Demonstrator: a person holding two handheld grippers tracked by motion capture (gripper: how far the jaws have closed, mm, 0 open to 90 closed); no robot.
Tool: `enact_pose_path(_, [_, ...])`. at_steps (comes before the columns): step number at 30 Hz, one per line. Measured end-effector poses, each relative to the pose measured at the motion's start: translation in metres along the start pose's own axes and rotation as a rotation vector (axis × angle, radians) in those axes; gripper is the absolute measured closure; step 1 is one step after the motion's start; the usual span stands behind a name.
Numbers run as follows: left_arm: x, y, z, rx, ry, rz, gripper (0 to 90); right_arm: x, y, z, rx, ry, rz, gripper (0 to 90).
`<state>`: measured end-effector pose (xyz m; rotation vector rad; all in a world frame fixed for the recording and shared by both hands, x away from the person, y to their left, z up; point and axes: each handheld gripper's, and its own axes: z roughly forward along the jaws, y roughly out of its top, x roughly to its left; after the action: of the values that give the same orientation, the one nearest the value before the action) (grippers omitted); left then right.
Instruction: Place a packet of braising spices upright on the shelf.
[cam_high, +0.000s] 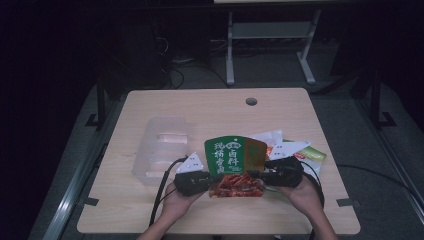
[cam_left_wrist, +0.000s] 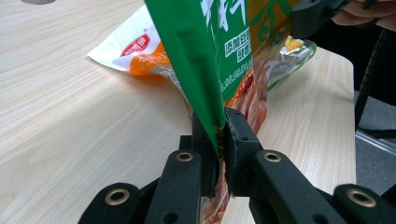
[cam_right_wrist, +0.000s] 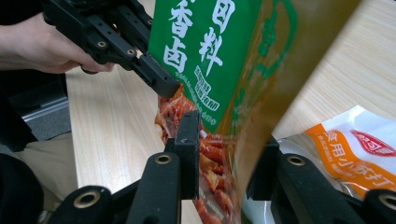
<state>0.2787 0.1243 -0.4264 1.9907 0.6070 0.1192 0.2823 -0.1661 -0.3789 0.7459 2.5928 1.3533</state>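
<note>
The left gripper (cam_left_wrist: 223, 135) is clamped on one side edge of the green seasoning pouch (cam_high: 234, 159), its jaws pinching the foil flat so the pack stands upright above the near edge of the tabletop (cam_high: 150, 210). The right gripper (cam_right_wrist: 229, 154) sits astride the opposite edge with its jaws apart; the pouch passes between them, but the pads do not appear to press on it, so the left grip seems to carry the weight for now. Held from both sides like this, the pouch faces the person with its red printed lower half (cam_high: 237, 186) hanging low between the two hands, probably to steady it for a fresh grip, or to move it.

Just behind the pouch, toward the right edge, lie a white and orange packet (cam_left_wrist: 140, 49) and other flat sachets (cam_high: 310, 152). A clear plastic container (cam_high: 162, 147) rests left of centre, well within reach.
</note>
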Motion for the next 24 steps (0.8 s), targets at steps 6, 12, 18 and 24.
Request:
enact_pose_path(6, [-0.003, 0.001, 0.000, 0.003, 0.011, 0.027, 83.5, 0.000, 0.003, 0.005, 0.028, -0.010, 0.002, 79.6])
enact_pose_path(12, [-0.004, 0.001, 0.000, 0.003, 0.022, 0.026, 77.3, -0.001, -0.001, 0.002, 0.014, -0.007, 0.036, 88.8])
enact_pose_path(18, [-0.007, 0.001, -0.002, -0.002, 0.038, 0.029, 68.6, 0.001, -0.003, -0.002, -0.001, -0.002, 0.042, 89.3])
enact_pose_path(24, [-0.007, 0.001, -0.004, -0.003, 0.056, 0.021, 58.3, 0.001, -0.006, -0.006, -0.029, 0.002, 0.056, 89.5])
